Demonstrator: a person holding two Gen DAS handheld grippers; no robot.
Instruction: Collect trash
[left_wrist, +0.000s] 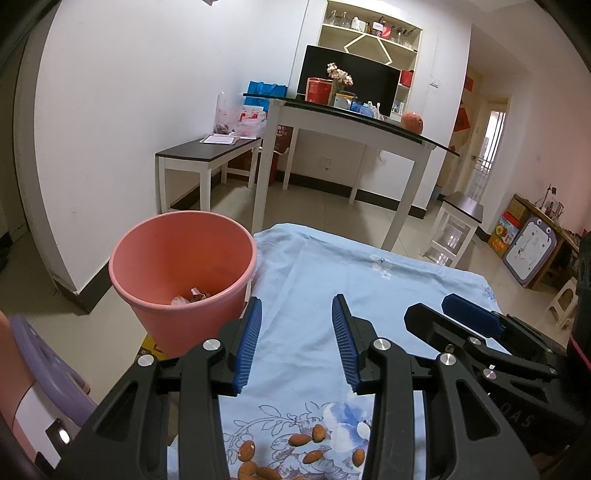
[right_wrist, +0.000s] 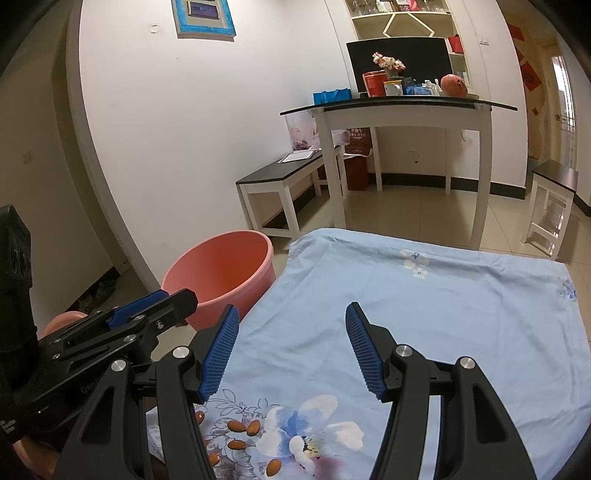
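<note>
Almonds (left_wrist: 300, 439) lie beneath both gaping, empty tools: left tool (left_wrist: 296, 318), right tool (right_wrist: 291, 325).

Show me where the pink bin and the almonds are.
pink bin (left_wrist: 159, 258), left wrist view, bare inner wall.
almonds (left_wrist: 299, 439), left wrist view, one nut on the cloth.

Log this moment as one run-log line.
left gripper: open, empty | right gripper: open, empty | almonds: on blue cloth | pink bin: holds trash
</note>
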